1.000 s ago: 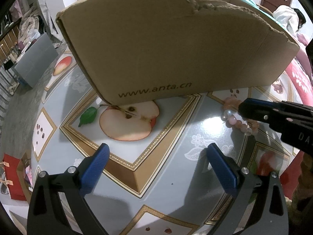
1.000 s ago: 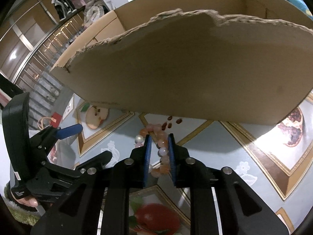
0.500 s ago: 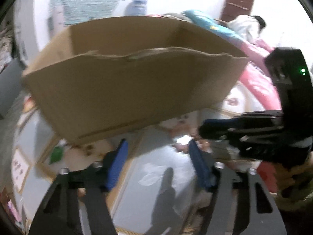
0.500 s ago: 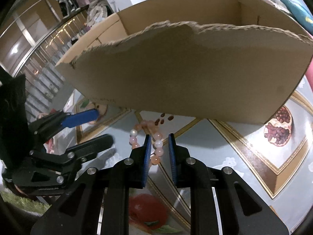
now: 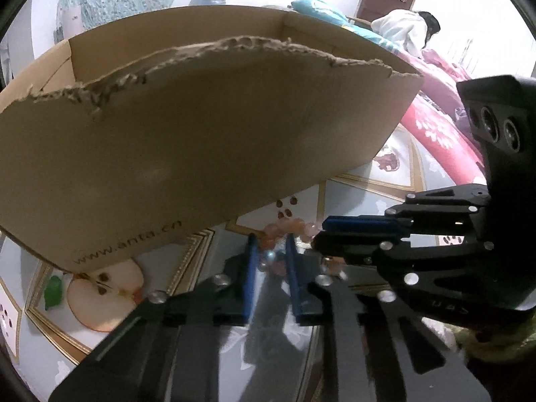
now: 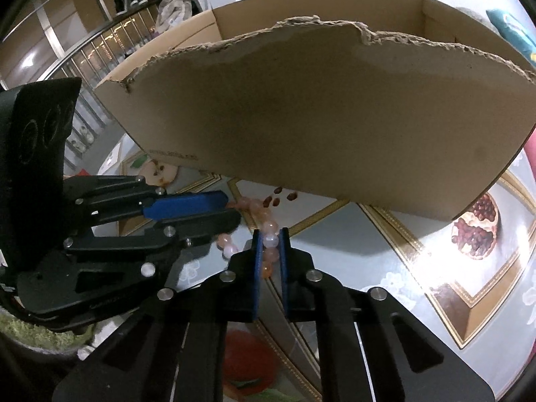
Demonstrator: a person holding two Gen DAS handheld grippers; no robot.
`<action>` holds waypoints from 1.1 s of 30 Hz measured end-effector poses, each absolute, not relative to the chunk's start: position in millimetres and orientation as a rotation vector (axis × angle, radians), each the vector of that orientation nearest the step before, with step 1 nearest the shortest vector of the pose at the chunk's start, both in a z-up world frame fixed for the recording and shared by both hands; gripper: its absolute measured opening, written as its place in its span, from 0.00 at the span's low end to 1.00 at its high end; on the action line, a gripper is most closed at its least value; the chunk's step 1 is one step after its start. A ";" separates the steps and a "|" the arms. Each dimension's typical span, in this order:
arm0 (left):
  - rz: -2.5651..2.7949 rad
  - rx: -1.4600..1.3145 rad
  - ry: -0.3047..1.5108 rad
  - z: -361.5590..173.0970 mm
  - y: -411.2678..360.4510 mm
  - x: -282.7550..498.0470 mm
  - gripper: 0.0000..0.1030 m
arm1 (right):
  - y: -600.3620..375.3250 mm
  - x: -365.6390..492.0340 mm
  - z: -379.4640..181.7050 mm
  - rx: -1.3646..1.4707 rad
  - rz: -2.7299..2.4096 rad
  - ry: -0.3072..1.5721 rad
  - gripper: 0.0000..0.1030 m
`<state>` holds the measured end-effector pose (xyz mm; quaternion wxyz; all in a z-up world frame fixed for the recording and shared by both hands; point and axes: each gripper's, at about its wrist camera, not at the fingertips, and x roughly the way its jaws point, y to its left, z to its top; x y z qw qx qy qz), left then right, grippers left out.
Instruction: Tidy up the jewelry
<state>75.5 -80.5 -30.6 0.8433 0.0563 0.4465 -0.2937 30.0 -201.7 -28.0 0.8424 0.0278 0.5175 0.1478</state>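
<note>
The right gripper (image 6: 270, 239), low in the centre of its view, pinches the pink and orange bead bracelet (image 6: 270, 241) between its blue pads. The left gripper (image 5: 270, 251) has just been closing, with beads of the same bracelet between its narrow jaws. The bracelet lies on the fruit-printed tablecloth (image 6: 385, 254), just below the torn brown cardboard box (image 6: 318, 117) that fills the upper frame.

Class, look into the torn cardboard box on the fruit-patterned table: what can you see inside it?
Only bare inner walls of the cardboard box show. Its torn front wall hides the floor, so any contents cannot be seen.
</note>
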 end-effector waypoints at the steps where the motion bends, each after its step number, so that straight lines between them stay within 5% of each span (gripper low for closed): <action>1: -0.619 0.117 0.945 -29.9 -79.2 75.8 0.09 | -202.6 29.7 -27.8 0.069 0.316 1.094 0.07; 8: -0.634 0.101 0.911 -9.7 -69.0 57.9 0.08 | -204.6 20.4 -4.6 0.090 0.332 1.045 0.07; 22: -0.788 0.034 0.665 128.3 -64.5 70.4 0.09 | -238.9 37.0 112.1 0.120 0.392 0.817 0.07; 31: -0.734 -0.001 0.898 90.8 -91.9 179.5 0.09 | -263.1 126.3 80.6 0.138 0.344 0.996 0.10; 33: -0.701 0.015 0.949 76.6 -96.5 192.4 0.24 | -263.8 133.2 74.7 0.088 0.314 1.002 0.16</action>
